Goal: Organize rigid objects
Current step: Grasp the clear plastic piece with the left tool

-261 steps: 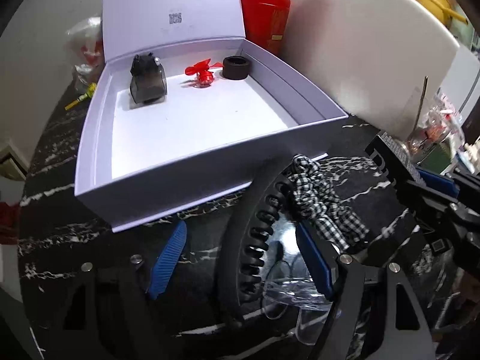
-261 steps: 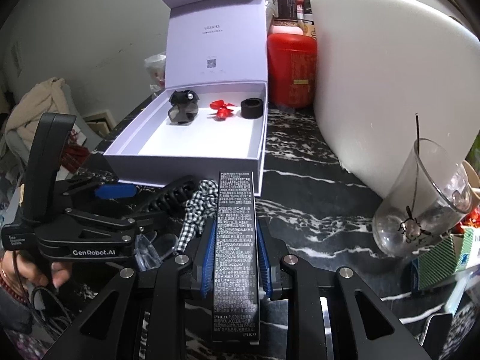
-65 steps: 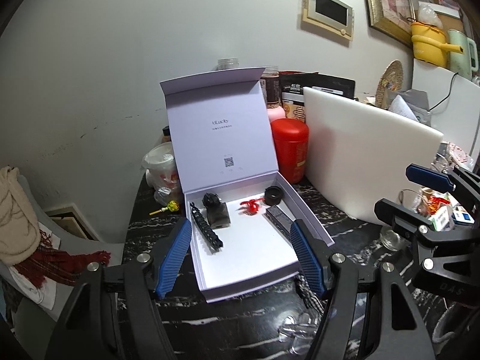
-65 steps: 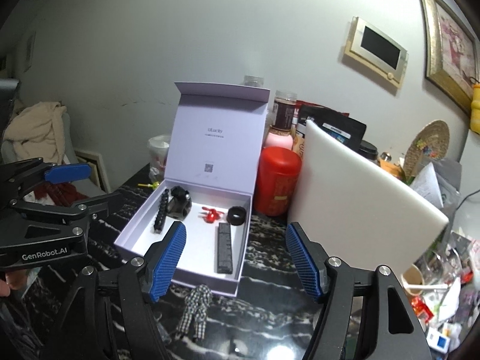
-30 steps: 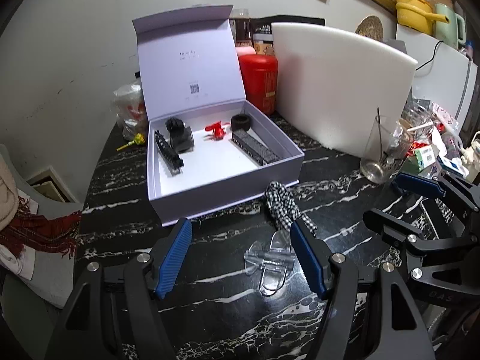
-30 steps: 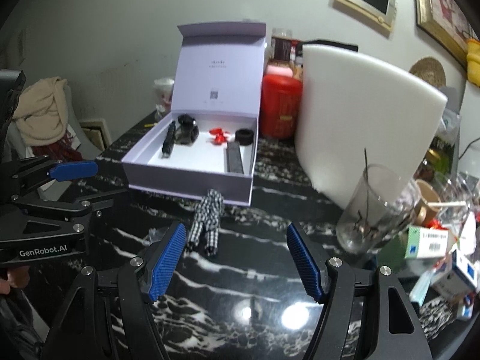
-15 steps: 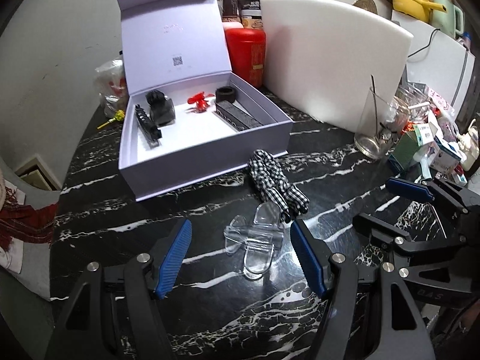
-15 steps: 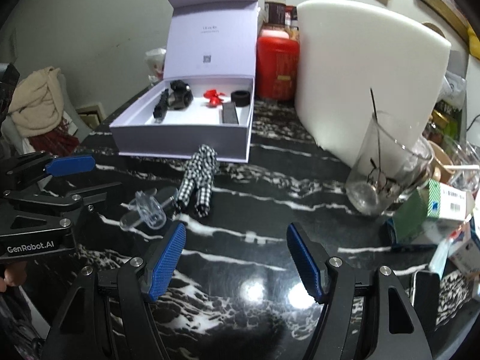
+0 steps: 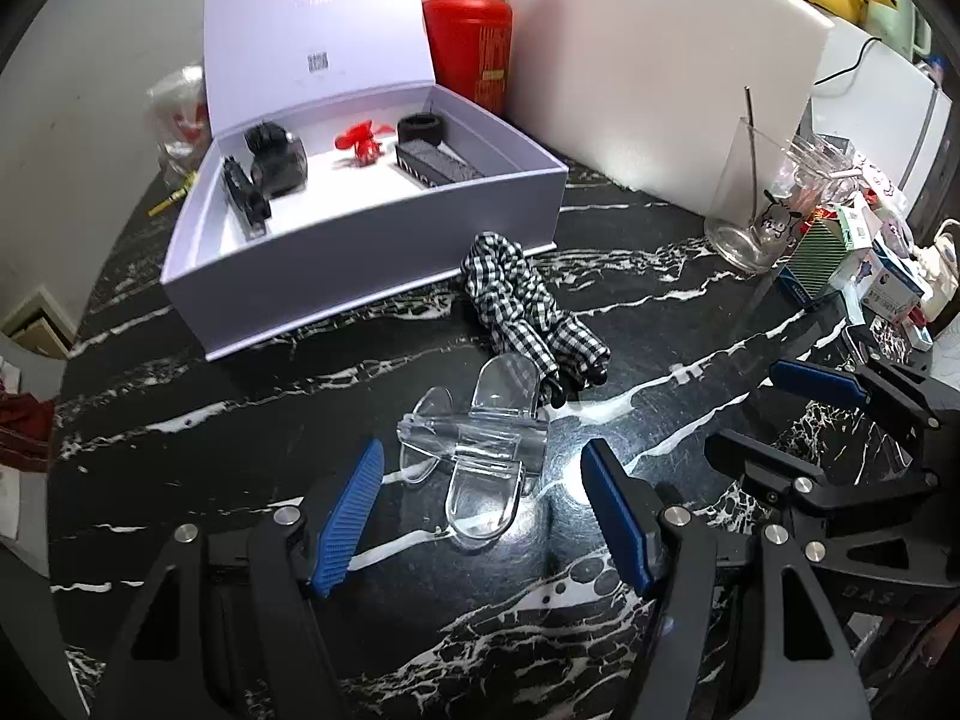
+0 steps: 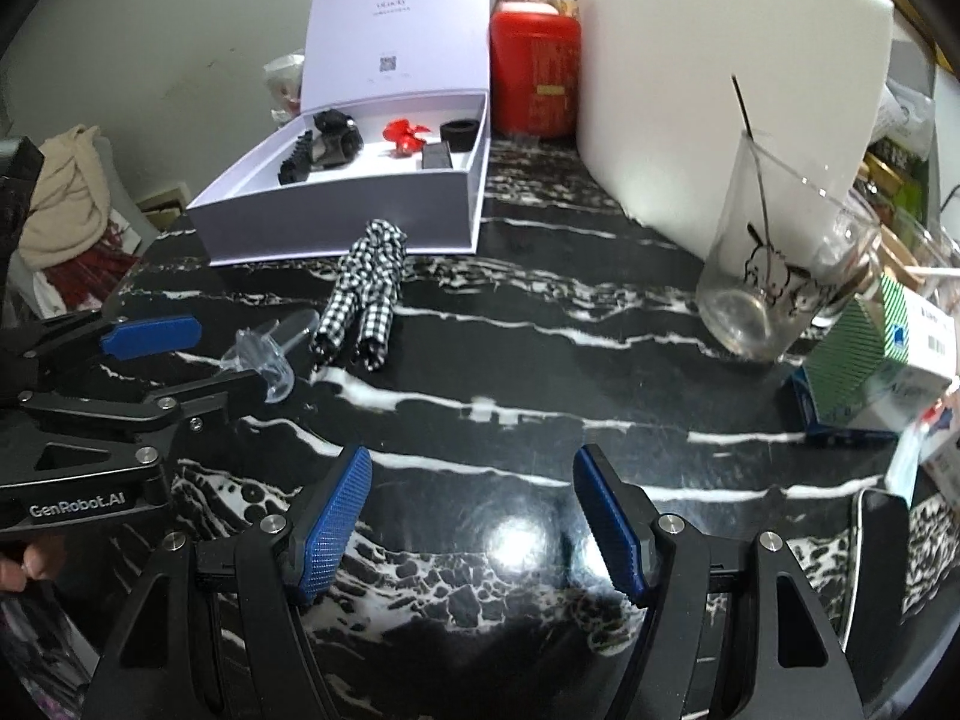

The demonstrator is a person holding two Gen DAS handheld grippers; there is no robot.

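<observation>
While both grippers hang over the black marbled bench (image 9: 180, 420), neither has hold of anything. From the left wrist view, the left gripper (image 9: 483, 507) stands with its blue pads well apart, and a clear plastic clip (image 9: 480, 438) lies on the bench just ahead of the gap between them, untouched. Right behind the clip, and touching its far end, lies a black-and-white checked cloth bundle (image 9: 528, 306). Beyond that sits a pale lilac box (image 9: 384, 240) with its lid standing up at the back. Inside the box are a black comb-like clip (image 9: 243, 192) along the left wall, a dark small bottle (image 9: 276, 159) beside it, a red propeller toy (image 9: 360, 141), a black ring (image 9: 422, 129) near the back right corner, and a long dark carton (image 9: 435, 168) lying along the right side. From the right wrist view, the right gripper (image 10: 471, 519) also stands half open with only bare bench between its pads; the left gripper shows at the left edge of that view, its tips close to the clear clip. A drinking glass (image 10: 774, 276) stands on the bench to the right, in front of a white board (image 10: 720, 78), and a red canister (image 10: 534, 78) stands just beside the box's back right corner.
</observation>
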